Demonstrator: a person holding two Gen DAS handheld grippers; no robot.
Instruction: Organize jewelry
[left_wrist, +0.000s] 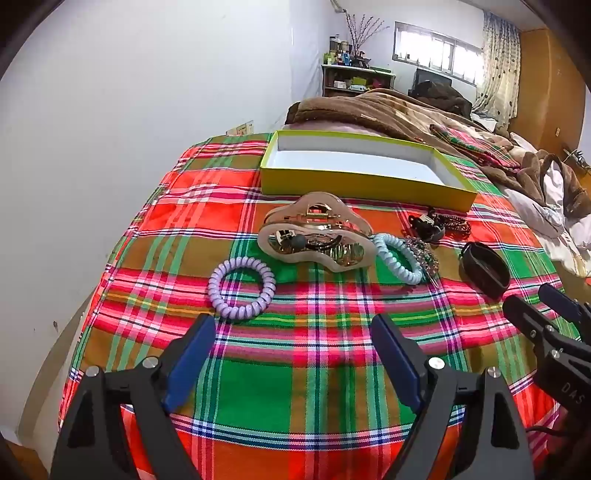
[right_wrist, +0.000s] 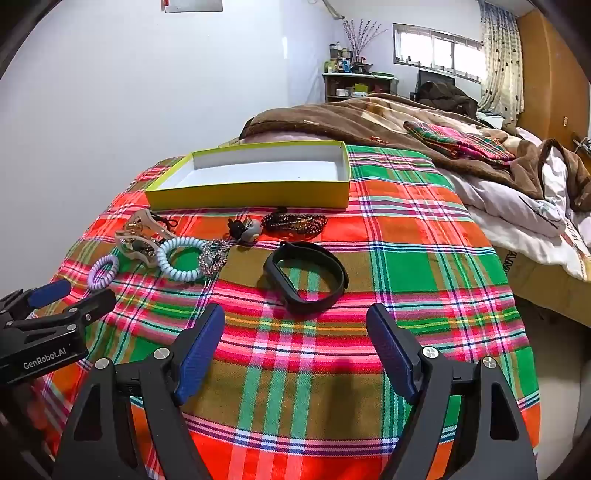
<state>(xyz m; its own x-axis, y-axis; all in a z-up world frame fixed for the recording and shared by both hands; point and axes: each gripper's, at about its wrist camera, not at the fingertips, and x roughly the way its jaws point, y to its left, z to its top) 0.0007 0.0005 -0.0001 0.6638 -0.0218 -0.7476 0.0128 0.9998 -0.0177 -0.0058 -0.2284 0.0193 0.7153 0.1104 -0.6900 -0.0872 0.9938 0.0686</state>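
An empty yellow-green box (left_wrist: 362, 190) (right_wrist: 255, 195) with a white inside stands at the far side of a plaid cloth. In front of it lie a gold hair claw (left_wrist: 314, 232) (right_wrist: 138, 236), a lilac spiral hair tie (left_wrist: 242, 288) (right_wrist: 104, 271), a pale blue spiral tie (left_wrist: 397, 258) (right_wrist: 181, 258), a sparkly piece (left_wrist: 424, 254) (right_wrist: 212, 254), dark beads (left_wrist: 456, 225) (right_wrist: 295, 223), a small figure charm (right_wrist: 245, 229) and a black band (left_wrist: 484, 269) (right_wrist: 306, 275). My left gripper (left_wrist: 293, 332) hovers open just short of the lilac tie. My right gripper (right_wrist: 295, 325) hovers open just short of the black band.
The plaid cloth (right_wrist: 406, 240) covers a bed end beside a white wall (left_wrist: 129, 110). Brown blankets (right_wrist: 369, 118), a folded plaid cloth (right_wrist: 458, 142) and white bedding (right_wrist: 517, 214) lie behind and to the right. The cloth's right edge drops off to the floor.
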